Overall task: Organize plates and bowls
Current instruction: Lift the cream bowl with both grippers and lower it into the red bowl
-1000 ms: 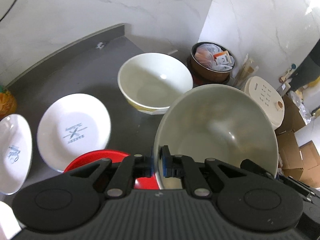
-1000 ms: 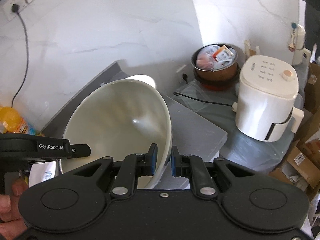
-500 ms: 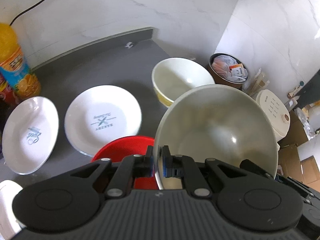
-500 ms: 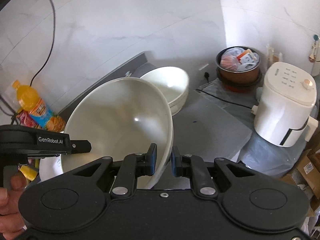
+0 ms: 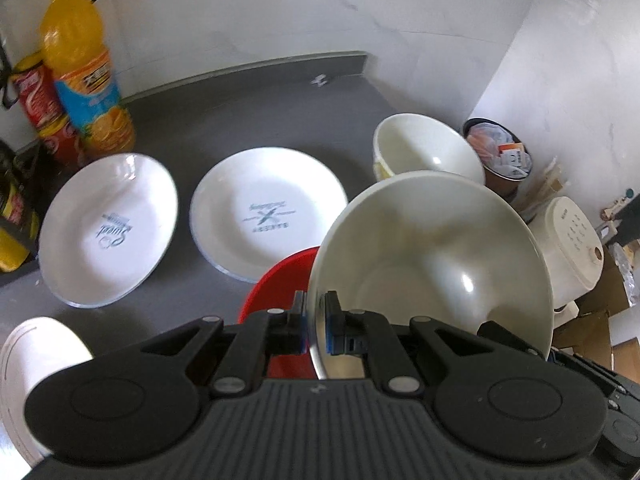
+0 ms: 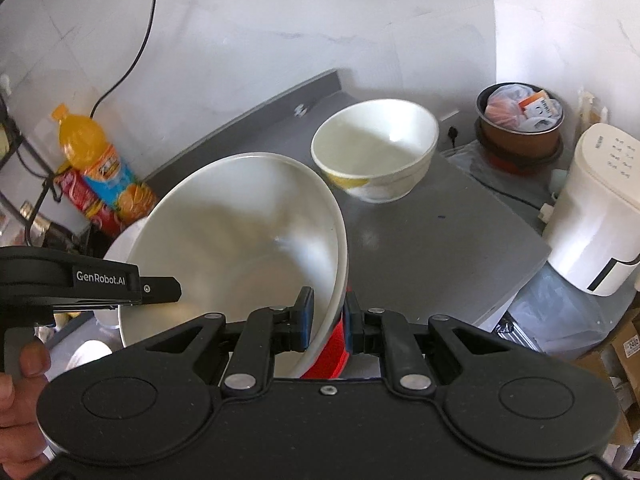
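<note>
Both grippers hold one large cream bowl (image 5: 436,256) by opposite rims, above the grey counter (image 5: 248,120). My left gripper (image 5: 316,324) is shut on its left rim. My right gripper (image 6: 328,320) is shut on its right rim; the bowl also shows in the right wrist view (image 6: 240,248). A red bowl (image 5: 280,284) sits under it. A second cream bowl with a yellow band (image 6: 376,148) stands behind on the counter. Two white printed plates (image 5: 268,212) (image 5: 108,228) lie to the left.
An orange drink bottle (image 5: 84,68) and red cans (image 5: 44,108) stand at the back left by the wall. A white item (image 5: 36,364) lies at the near left. A white appliance (image 6: 600,208) and a brown pot with packets (image 6: 520,116) sit right of the counter's edge.
Both grippers have carried the cream bowl back and to the left, away from the banded bowl. The bottle, cans and left plate have come into view.
</note>
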The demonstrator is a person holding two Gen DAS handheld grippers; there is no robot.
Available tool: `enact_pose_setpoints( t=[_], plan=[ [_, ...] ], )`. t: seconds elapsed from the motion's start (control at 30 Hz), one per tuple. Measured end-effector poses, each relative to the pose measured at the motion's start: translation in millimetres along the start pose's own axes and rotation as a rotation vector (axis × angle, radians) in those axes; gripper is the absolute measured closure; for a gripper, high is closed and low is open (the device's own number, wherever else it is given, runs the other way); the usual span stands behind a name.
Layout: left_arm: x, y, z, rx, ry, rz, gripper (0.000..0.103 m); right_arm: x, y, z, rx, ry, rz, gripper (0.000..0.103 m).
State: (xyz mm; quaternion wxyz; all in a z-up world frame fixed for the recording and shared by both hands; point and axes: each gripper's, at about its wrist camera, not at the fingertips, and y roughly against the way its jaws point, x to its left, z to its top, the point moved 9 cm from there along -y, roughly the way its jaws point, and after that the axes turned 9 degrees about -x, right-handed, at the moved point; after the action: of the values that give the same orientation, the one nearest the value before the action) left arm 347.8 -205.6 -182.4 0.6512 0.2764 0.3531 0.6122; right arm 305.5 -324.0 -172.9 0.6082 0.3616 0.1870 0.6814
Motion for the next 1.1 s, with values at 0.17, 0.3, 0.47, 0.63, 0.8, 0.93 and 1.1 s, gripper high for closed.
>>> enact_pose_setpoints(
  t=[0.17,0.3,0.47,0.63,0.8,0.93,1.1],
  plan=[
    [14.8,-3.8,-11.9,0.024,0.021,0.024,0.096,6.9,-7.0,-13.4,0.041,0.019,0.007,0.088],
    [23.3,-8.0,-22.2,0.049,0.038,0.039,0.096,10.6,-11.9,-22.0,0.07,0.035,0.007,0.088],
    [31.5,-12.2,-34.4,0.079,0.055,0.057,0.096,15.1,-17.9,-28.6,0.098,0.061,0.006,0.088],
    [39.6,-18.7,-39.3,0.099,0.063,0.07,0.096,17.1,-25.6,-33.3,0.124,0.078,0.0,0.088],
    [43.0,-25.6,-41.7,0.107,0.071,0.076,0.096,16.2,-33.4,-34.9,0.15,0.086,-0.01,0.085],
    [41.6,-28.9,-37.7,0.089,0.05,0.091,0.096,19.1,-36.2,-32.9,0.132,0.145,-0.032,0.077],
    [40.9,-34.9,-33.9,0.089,0.029,0.096,0.096,16.4,-38.8,-28.8,0.14,0.153,-0.015,0.077]
  ],
)
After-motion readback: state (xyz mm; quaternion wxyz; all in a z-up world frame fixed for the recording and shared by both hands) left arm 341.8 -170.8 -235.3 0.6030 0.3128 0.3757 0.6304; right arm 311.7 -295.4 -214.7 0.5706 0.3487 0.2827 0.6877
